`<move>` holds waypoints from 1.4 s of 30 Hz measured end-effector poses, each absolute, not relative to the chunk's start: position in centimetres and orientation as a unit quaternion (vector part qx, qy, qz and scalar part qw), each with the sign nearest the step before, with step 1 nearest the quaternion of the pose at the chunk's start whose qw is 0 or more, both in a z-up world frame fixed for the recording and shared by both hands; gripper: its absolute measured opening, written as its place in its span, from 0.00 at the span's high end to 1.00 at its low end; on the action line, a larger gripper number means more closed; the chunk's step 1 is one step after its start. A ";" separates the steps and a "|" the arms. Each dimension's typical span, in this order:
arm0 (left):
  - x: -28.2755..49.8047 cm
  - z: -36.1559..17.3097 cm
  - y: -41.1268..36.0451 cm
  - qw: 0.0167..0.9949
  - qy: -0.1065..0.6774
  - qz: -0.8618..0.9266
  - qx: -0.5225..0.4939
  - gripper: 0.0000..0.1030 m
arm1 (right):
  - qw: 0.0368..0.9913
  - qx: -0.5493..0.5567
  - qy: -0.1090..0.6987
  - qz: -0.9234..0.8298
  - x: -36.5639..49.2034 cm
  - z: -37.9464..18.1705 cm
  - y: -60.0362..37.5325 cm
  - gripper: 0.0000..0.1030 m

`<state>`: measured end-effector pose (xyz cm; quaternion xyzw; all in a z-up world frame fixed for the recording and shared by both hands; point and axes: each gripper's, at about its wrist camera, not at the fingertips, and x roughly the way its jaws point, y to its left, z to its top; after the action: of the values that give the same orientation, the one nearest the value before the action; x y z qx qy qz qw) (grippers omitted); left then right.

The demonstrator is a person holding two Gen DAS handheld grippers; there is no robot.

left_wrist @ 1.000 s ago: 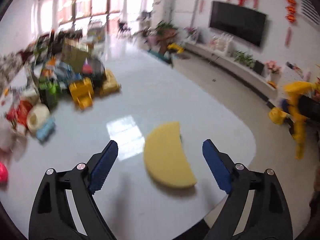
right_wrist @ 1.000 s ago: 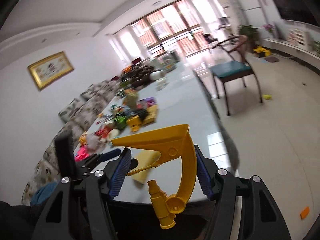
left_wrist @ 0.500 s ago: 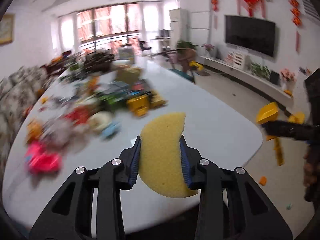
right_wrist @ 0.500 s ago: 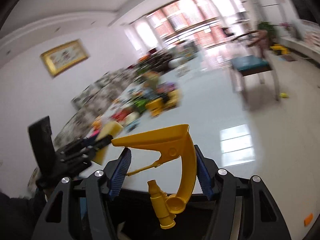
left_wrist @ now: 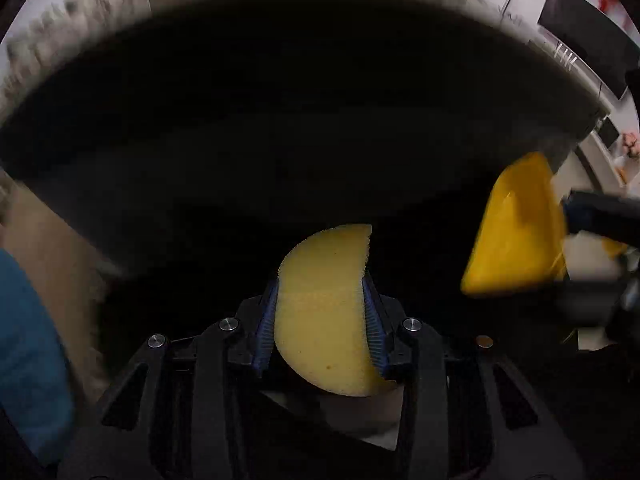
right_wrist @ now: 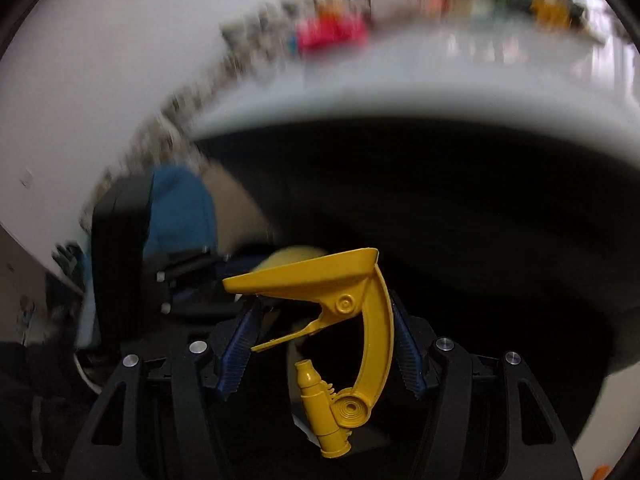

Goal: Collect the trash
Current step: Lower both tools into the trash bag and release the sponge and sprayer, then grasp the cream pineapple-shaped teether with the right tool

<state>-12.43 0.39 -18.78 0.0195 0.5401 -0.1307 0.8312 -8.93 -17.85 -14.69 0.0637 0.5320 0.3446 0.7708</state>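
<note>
A yellow half-round sponge (left_wrist: 320,320) sits between the blue pads of my left gripper (left_wrist: 320,284), which press on its two sides; the jaws are opening slightly. My right gripper (right_wrist: 324,308) is shut on a yellow plastic trigger-shaped piece (right_wrist: 372,320), its nozzle end hanging low between the fingers. Both grippers point steeply down into a dark space below the table edge. In the left wrist view the yellow plastic piece (left_wrist: 516,236) shows at the right. In the right wrist view the sponge (right_wrist: 296,254) peeks out just behind the plastic piece.
The white table's rounded edge (right_wrist: 400,92) arcs across above, with blurred toys (right_wrist: 332,32) on it. Below it all is dark. A person's blue sleeve (left_wrist: 28,340) is at the left. A television (left_wrist: 584,28) hangs on the far wall.
The left gripper closed on the sponge and lifted it off the table. Both grippers then swung down from over the tabletop to below its edge. The right kept its hold throughout.
</note>
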 end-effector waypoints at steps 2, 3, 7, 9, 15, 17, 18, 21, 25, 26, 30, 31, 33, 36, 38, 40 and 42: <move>-11.9 -21.6 0.7 0.803 0.585 -0.116 0.012 0.58 | 0.754 0.070 0.561 0.334 -8.6 -16.9 -17.3 0.40; -11.8 -22.6 0.9 0.790 0.603 -0.114 0.006 0.50 | 0.742 0.070 0.583 0.324 -8.2 -18.0 -17.0 0.39; -11.4 -25.2 1.9 0.751 0.655 -0.081 -0.002 0.24 | 0.733 0.062 0.610 0.296 -7.9 -19.0 -17.0 0.21; -11.5 -25.1 2.3 0.750 0.657 -0.079 -0.004 0.24 | 0.740 0.061 0.602 0.293 -8.0 -18.5 -17.4 0.20; -11.6 -23.9 2.9 0.759 0.648 -0.063 0.005 0.24 | 0.767 0.055 0.567 0.296 -8.5 -15.3 -18.6 0.21; -10.5 -22.6 3.1 0.765 0.642 -0.059 0.003 0.24 | 0.778 0.058 0.545 0.307 -8.1 -12.4 -19.1 0.22; -10.2 -21.5 3.3 0.769 0.636 -0.057 0.001 0.24 | 0.787 0.059 0.525 0.318 -7.7 -9.8 -19.6 0.22; -10.6 -17.7 4.1 0.789 0.610 -0.066 -0.013 0.24 | 0.828 0.041 0.452 0.328 -5.3 -2.6 -20.9 0.20; -10.4 -10.7 5.1 0.839 0.538 -0.084 -0.022 0.23 | 0.884 -0.020 0.381 0.270 2.8 1.9 -21.8 0.16; -10.4 -9.6 5.2 0.850 0.520 -0.083 -0.021 0.19 | 0.891 -0.029 0.381 0.247 6.0 1.7 -21.9 0.16; -10.2 -5.6 5.5 0.886 0.455 -0.076 -0.040 0.15 | 0.884 -0.043 0.401 0.234 15.1 -0.1 -20.9 0.22; -10.2 -5.0 5.5 0.890 0.448 -0.076 -0.047 0.15 | 0.881 -0.052 0.407 0.235 16.8 -0.5 -20.4 0.23; -10.0 -4.3 5.5 0.893 0.438 -0.082 -0.062 0.15 | 0.873 -0.091 0.419 0.232 19.6 -1.5 -19.2 0.23; -9.7 -3.9 5.7 0.899 0.426 -0.079 -0.062 0.15 | 0.843 -0.111 0.464 0.248 23.6 -4.1 -18.6 0.17; -9.1 -3.8 5.2 0.901 0.424 -0.074 -0.057 0.15 | 0.851 -0.110 0.444 0.257 24.2 -4.2 -18.6 0.22; -7.9 -3.0 4.6 0.905 0.417 -0.072 -0.051 0.15 | 0.851 -0.095 0.450 0.253 23.9 -3.6 -18.8 0.41; -6.7 -2.4 4.8 0.914 0.397 -0.071 -0.039 0.15 | 0.856 -0.086 0.446 0.248 22.6 -3.8 -19.1 0.41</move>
<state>-6.65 4.82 -2.37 -0.0390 0.3966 -0.0710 0.9144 22.56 -19.13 -3.78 -0.0855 0.4456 0.2483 0.8559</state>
